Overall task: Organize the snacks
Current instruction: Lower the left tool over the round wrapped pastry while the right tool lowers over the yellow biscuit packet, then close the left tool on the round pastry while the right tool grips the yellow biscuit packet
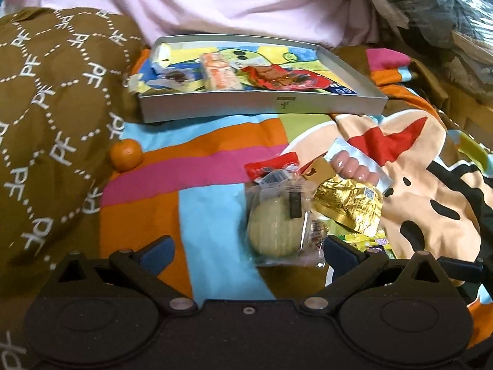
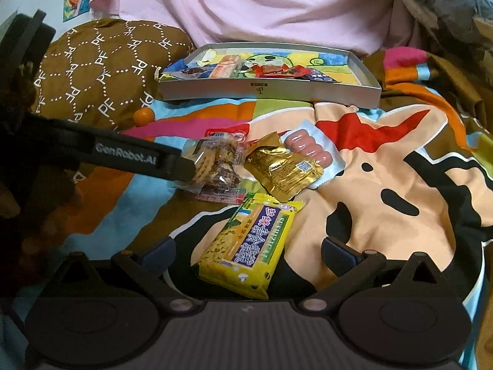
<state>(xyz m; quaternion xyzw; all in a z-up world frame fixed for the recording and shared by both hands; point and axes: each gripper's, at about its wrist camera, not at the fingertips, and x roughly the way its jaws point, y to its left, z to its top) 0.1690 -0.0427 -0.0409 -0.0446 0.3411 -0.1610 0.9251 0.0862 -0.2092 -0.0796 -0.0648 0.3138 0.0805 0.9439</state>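
Snacks: several in grey tray [image 2: 271, 91], rest loose on blanket [image 1: 215, 160]. Left gripper [image 1: 246, 248] wide open, empty, at clear-wrapped biscuit [image 1: 275, 231]; right gripper [image 2: 248, 251] open, empty, straddling yellow packet [image 2: 246, 246]. Step: pick-up. Next: close, carry to tray.

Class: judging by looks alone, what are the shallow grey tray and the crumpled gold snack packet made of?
Shallow grey tray: probably matte cardboard or thin metal; flat dull walls with crisp folded corners.
Crumpled gold snack packet: likely metallised foil film; shiny, creased, catching bright highlights.
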